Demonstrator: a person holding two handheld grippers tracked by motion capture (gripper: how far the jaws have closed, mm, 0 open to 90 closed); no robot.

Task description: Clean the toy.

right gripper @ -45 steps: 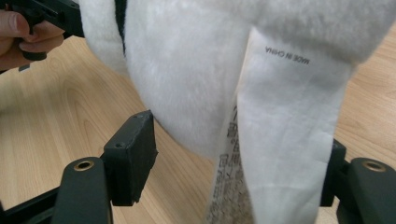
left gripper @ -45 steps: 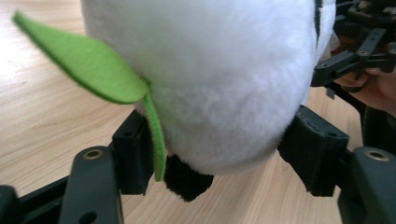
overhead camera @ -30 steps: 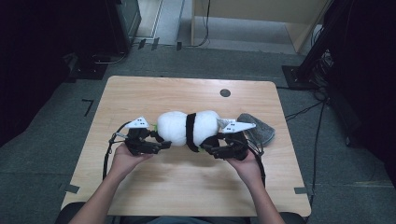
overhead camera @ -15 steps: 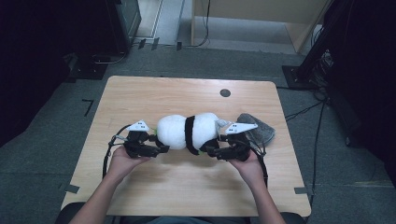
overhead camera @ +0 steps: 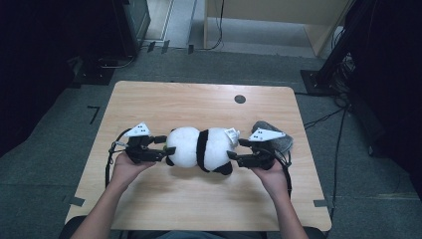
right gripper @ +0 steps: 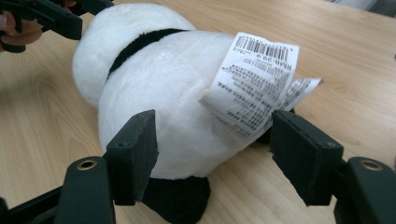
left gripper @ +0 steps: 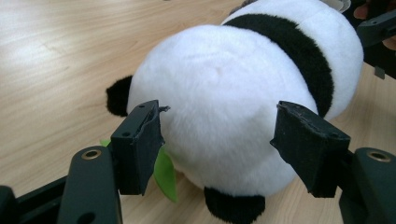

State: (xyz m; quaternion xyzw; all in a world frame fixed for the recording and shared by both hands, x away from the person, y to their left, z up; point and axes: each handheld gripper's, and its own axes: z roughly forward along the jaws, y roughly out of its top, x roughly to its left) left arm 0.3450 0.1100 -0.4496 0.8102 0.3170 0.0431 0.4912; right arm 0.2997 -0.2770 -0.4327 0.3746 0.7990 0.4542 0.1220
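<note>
The plush panda (overhead camera: 201, 149) is lying on its side near the middle of the wooden worktop (overhead camera: 189, 102), its long axis running left to right across the high view, one rounded end facing the left gripper (overhead camera: 169, 144) and the other facing the right gripper (overhead camera: 234, 149). It is looking like a plump white oval with a black band wrapping around its middle, small black paws poking out underneath and at the side, and a bit of green leaf (left gripper: 164, 173) peeking out beneath it in the left gripper view. A white printed tag (right gripper: 252, 84) with a barcode is sticking out from the end nearest the right gripper. The left gripper's fingers (left gripper: 137, 144) are standing partly open around the white end, having just been closing a little; the left one is sitting right against the fur, while the other one is standing just clear of the fur. The right gripper's fingers (right gripper: 133, 154) are likewise standing partly open around the tagged end, one close against the fur and the other at the tag's edge, with no firm squeeze showing. A grey cloth-like object (overhead camera: 276, 137) is lying just behind the right gripper.
</note>
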